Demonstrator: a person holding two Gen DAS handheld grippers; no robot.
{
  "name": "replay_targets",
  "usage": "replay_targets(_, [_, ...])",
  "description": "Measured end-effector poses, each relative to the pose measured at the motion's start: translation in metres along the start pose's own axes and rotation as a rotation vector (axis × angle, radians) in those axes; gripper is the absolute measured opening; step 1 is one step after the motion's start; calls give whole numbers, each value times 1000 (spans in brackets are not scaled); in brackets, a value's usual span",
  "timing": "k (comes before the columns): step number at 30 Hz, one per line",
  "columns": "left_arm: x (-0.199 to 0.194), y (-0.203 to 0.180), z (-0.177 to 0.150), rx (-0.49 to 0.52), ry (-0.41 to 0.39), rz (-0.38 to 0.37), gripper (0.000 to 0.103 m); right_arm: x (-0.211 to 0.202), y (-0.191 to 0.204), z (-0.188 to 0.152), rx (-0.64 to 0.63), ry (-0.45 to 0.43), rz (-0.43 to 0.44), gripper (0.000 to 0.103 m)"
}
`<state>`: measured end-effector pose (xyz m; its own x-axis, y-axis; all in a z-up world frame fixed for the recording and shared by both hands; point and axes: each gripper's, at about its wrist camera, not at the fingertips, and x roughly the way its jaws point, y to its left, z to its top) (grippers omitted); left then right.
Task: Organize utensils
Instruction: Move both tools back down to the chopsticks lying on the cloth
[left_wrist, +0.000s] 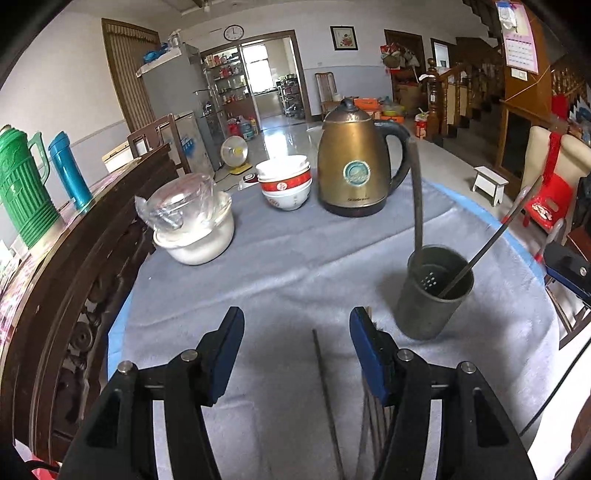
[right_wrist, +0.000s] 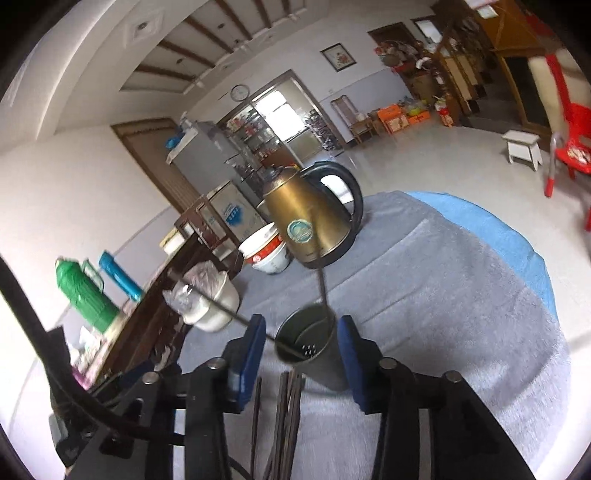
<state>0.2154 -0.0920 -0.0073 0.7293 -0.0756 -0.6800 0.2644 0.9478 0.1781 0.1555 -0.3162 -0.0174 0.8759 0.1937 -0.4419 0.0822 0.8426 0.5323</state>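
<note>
Partly done, by the look of it. Already standing in the dark metal utensil holder on the grey-clothed bench: two long utensils, one with a dark flat handle rising nearly upright against the far-left rim, one thin metal rod leaning out to the right. Hard to say what kind of utensils; working ends hidden inside the holder.

Still left: a bundle of dark chopsticks lying flat on the cloth just in front of the holder, with one stray chopstick a little to the left of the rest.

Left claw spread wide, gripping nothing, hovering low over the cloth with the stray chopstick between its blue pads and the bundle mostly under the right one. Right claw also wide open and empty, framing the holder and the chopsticks below it.

Probably next: gathering the chopsticks and dropping them into the holder. Kettle, stacked bowls and lidded white pot well behind, apart from the work.
</note>
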Motion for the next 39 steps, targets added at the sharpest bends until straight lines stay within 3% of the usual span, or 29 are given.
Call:
replay_targets(9, [6,2,-11,-3,17,-10,60,5,23,-23,-69,55,8,39])
replay_targets(39, [47,16,-37,-51,94,-75,63,78,24,-75,-88,281,-67,40])
